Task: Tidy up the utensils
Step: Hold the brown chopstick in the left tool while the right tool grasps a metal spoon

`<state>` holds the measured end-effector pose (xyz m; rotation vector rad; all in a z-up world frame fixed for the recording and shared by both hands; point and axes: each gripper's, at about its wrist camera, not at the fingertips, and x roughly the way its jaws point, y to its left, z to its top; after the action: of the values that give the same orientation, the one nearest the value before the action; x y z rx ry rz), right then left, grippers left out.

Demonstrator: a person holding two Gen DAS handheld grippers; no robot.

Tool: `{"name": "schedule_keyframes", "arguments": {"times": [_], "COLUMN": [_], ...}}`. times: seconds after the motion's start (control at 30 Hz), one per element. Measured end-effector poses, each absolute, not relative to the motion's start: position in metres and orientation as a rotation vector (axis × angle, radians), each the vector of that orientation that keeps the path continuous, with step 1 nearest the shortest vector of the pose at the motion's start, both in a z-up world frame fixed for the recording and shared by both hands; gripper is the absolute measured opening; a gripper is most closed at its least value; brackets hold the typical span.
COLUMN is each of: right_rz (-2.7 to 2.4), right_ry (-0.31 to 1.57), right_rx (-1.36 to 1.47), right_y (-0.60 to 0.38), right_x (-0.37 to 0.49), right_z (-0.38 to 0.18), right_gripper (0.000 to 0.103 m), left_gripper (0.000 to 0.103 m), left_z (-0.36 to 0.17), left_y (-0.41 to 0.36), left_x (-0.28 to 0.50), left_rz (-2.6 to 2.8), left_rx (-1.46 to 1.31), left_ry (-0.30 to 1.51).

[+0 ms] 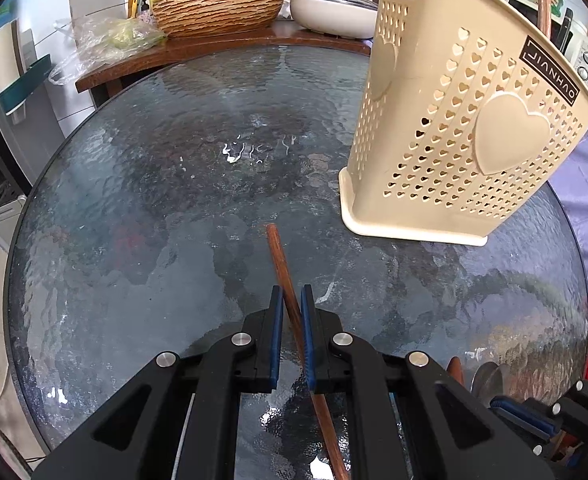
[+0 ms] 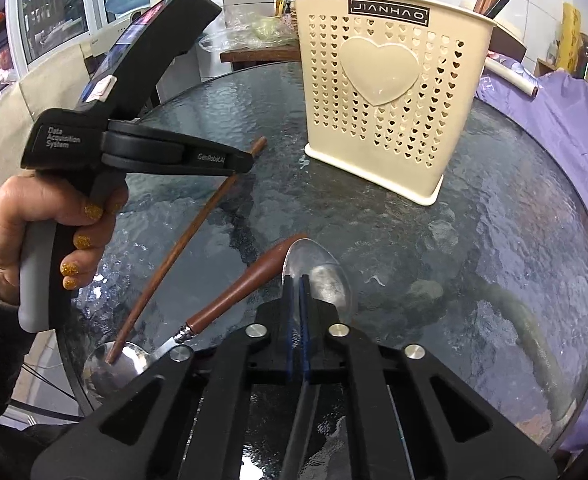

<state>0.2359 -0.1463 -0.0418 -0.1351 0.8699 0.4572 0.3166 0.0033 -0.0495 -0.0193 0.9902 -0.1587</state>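
My left gripper [image 1: 292,296] is shut on a brown wooden chopstick [image 1: 283,264]; the stick runs forward over the glass. In the right wrist view, a hand holds that left gripper [image 2: 247,160], and the chopstick [image 2: 181,240] slants down with its lower end resting in the bowl of a brown-handled spoon [image 2: 229,300]. My right gripper [image 2: 298,280] is shut on a metal spoon [image 2: 326,276], whose bowl pokes out ahead of the jaws. The cream heart-patterned basket [image 2: 382,92] stands upright beyond, with several sticks poking out of its top. It sits to the right of the left gripper [image 1: 454,128].
Everything sits on a round textured glass table [image 1: 153,200]. Behind it a wooden counter [image 1: 213,46] carries a woven bowl [image 1: 217,8], a plastic bag and a white pot [image 1: 330,8]. Purple cloth [image 2: 566,120] hangs along the table's right edge.
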Motion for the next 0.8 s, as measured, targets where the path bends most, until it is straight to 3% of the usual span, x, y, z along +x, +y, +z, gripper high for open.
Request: {"name": "schedule_keyframes", "arguments": {"times": [0.43, 0.5, 0.53, 0.57, 0.6, 0.67, 0.8], "right_rz": [0.425, 0.432, 0.434, 0.425, 0.421, 0.412, 0.393], "right_ry": [0.815, 0.818, 0.821, 0.816, 0.815, 0.829, 0.857], "right_rx": [-0.084, -0.069, -0.06, -0.052, -0.054, -0.088, -0.143], "right_y": [-0.168, -0.17, -0.17, -0.171, -0.172, -0.169, -0.161], "right_x": [0.238, 0.237, 0.236, 0.235, 0.236, 0.235, 0.233], "right_z": [-0.021, -0.021, -0.021, -0.022, -0.024, -0.029, -0.04], "right_gripper": [0.006, 0.029, 0.055, 0.058, 0.056, 0.043, 0.039], "left_gripper": [0.008, 0.008, 0.008, 0.008, 0.008, 0.008, 0.008], "left_z": [-0.049, -0.049, -0.049, -0.049, -0.049, -0.049, -0.049], "left_y": [0.004, 0.004, 0.004, 0.004, 0.004, 0.004, 0.004], "left_x": [0.315, 0.315, 0.315, 0.315, 0.315, 0.316, 0.315], "left_rz": [-0.159, -0.16, -0.159, -0.159, -0.159, -0.159, -0.159], "left_rx": [-0.026, -0.025, -0.024, -0.024, -0.024, -0.023, -0.025], "left_ry": [0.989, 0.988, 0.988, 0.988, 0.988, 0.989, 0.988]}}
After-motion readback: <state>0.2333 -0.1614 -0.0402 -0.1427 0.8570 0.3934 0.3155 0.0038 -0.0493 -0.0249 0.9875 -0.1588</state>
